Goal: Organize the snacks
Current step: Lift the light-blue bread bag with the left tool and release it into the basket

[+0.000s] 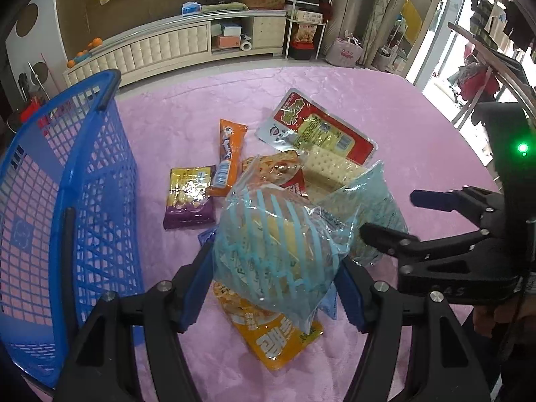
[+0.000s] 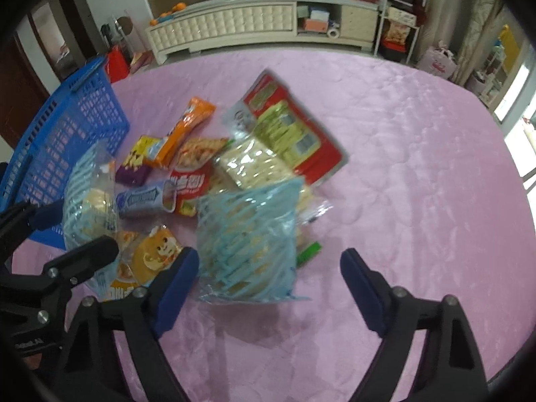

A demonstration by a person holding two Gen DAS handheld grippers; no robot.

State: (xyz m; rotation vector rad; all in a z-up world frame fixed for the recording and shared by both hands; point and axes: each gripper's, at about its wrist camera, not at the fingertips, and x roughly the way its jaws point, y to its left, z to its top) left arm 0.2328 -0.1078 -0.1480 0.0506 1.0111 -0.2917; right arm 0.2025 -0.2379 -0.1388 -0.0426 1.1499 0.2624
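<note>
My left gripper is shut on a light-blue striped bread bag and holds it above the pink table; it also shows in the right wrist view. A second light-blue bread bag lies in front of my right gripper, which is open and empty, its left finger beside the bag. A pile of snacks lies beyond: a red pack, crackers, an orange stick pack, a purple pack and a yellow pack. The blue basket stands at the left.
The pink tablecloth covers the table, with open cloth to the right of the pile. The right gripper's body shows at the right of the left wrist view. A white cabinet stands beyond the table.
</note>
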